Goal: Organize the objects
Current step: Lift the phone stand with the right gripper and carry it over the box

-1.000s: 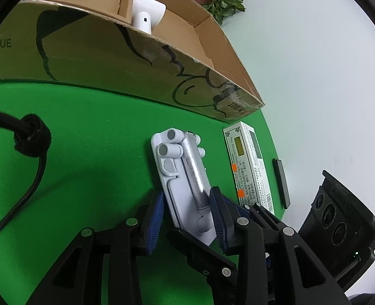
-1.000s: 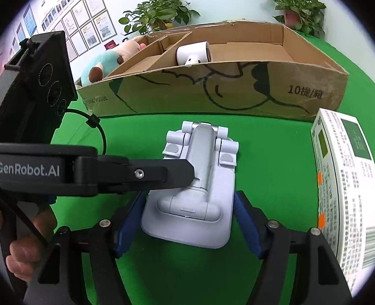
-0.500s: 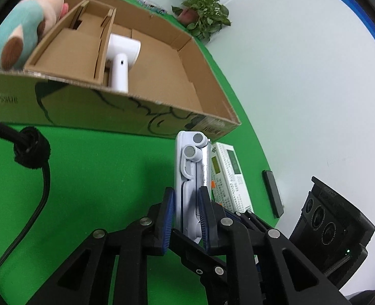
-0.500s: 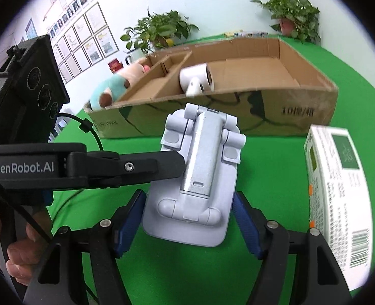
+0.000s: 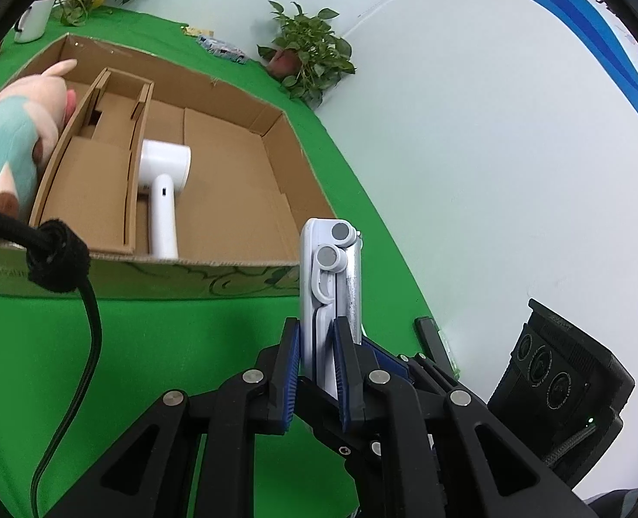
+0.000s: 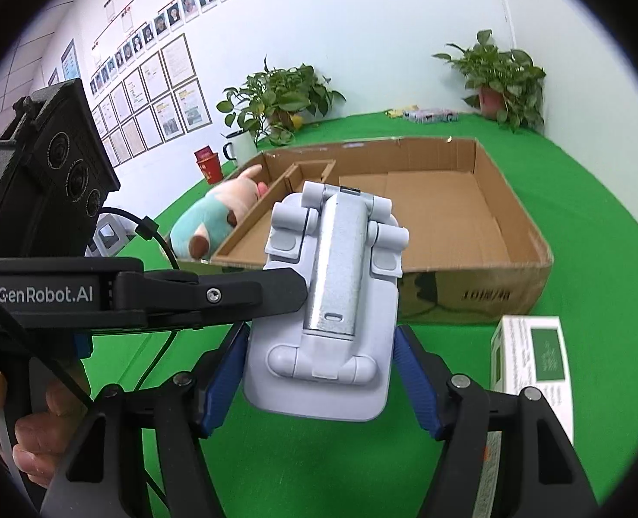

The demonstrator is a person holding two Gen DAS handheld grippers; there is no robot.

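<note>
Both grippers are shut on a pale lilac folding stand with a silver arm (image 6: 331, 298), held above the green table. My left gripper (image 5: 314, 345) clamps its thin edges, so the stand (image 5: 329, 285) shows edge-on there. My right gripper (image 6: 319, 354) grips its wide base from both sides. The left gripper's finger (image 6: 215, 295) reaches in from the left in the right wrist view. Beyond stands an open cardboard box (image 5: 228, 198), also in the right wrist view (image 6: 448, 211), holding a white hair dryer (image 5: 161, 190) beside its dividers.
A plush toy (image 5: 12, 142) lies at the box's left end. A white and green carton (image 6: 534, 367) lies on the table at right, and a black remote (image 5: 431, 336) near the table edge. A black cable (image 5: 77, 302) hangs at left. Potted plants stand behind.
Both grippers lifted the stand off the table and carried it up toward the box. My left gripper closed from around the flat stand onto its edges, which now stand upright.
</note>
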